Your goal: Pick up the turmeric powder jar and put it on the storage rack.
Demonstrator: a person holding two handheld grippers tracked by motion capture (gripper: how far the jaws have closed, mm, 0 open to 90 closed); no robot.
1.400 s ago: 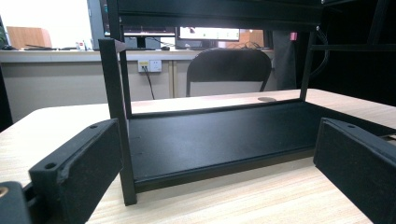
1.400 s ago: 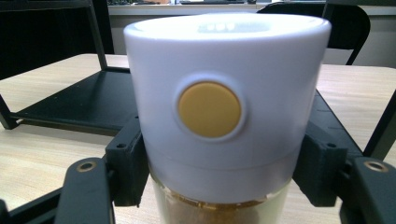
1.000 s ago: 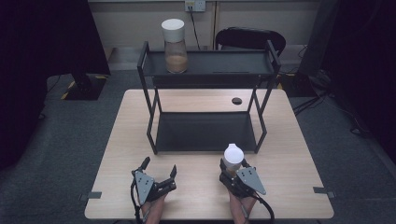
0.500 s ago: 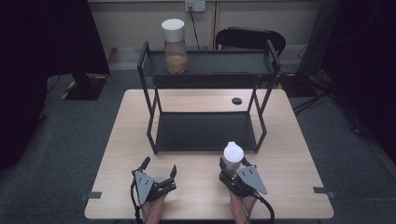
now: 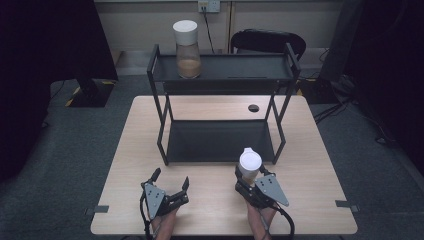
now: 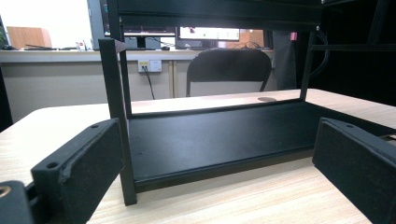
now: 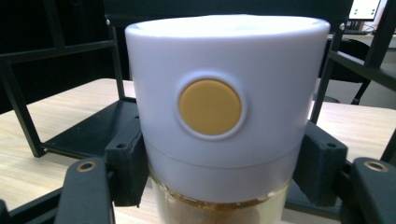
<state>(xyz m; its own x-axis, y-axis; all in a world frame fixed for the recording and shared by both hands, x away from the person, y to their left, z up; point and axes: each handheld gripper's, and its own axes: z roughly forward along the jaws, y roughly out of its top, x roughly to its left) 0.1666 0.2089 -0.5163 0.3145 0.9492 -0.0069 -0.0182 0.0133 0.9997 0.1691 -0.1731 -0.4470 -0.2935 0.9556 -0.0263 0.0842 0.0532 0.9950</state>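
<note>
Wooden table [image 5: 310, 150]; right hand-held gripper [image 5: 248, 182] grips unlabelled jar [image 7: 224, 116].

We see black grippers, left gripper [image 5: 171, 184] and right gripper [image 5: 248, 175], with grey three-cornered plates, trailing black cables, and screw holes in the jaws.

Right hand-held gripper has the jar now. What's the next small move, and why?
Probably lift the jar clear of the table and carry it toward the black rack. The right hand-held gripper is shut on it just in front of the rack, whose top shelf already holds a matching jar.
</note>
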